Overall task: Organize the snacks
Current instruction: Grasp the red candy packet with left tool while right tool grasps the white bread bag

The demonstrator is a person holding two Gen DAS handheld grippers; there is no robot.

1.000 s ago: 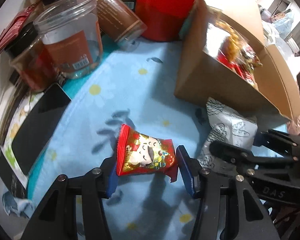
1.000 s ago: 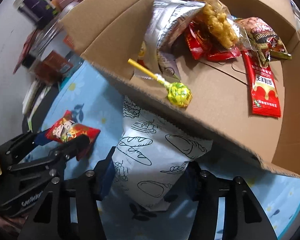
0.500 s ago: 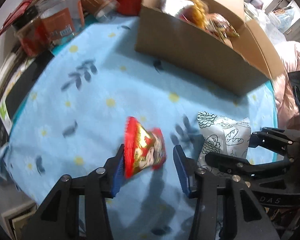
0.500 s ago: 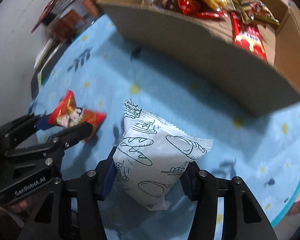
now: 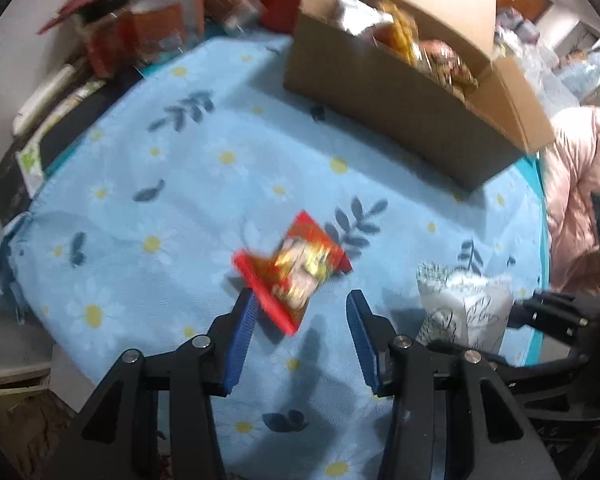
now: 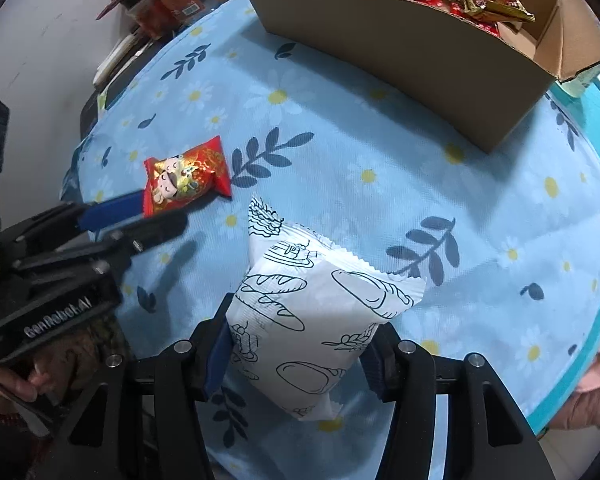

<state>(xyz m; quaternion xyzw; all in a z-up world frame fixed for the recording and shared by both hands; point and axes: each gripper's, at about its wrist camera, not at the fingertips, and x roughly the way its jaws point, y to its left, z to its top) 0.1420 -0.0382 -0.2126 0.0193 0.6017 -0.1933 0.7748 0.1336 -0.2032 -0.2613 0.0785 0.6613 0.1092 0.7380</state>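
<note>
My right gripper [image 6: 300,350] clamps the white bread-print packet [image 6: 320,316] above the blue floral surface [image 6: 380,184]. My left gripper [image 5: 298,332] stands wide, the red snack packet [image 5: 294,270] touching only its left finger. The cardboard box [image 6: 412,56] of snacks sits far right

Setting: most likely a home. Surface covered by a light-blue daisy-print cloth [image 6: 340,128]; open cardboard box [image 6: 420,52] of mixed snacks; clear plastic jars [image 5: 160,28] crowded against a plain wall; doorway behind, blurred.
</note>
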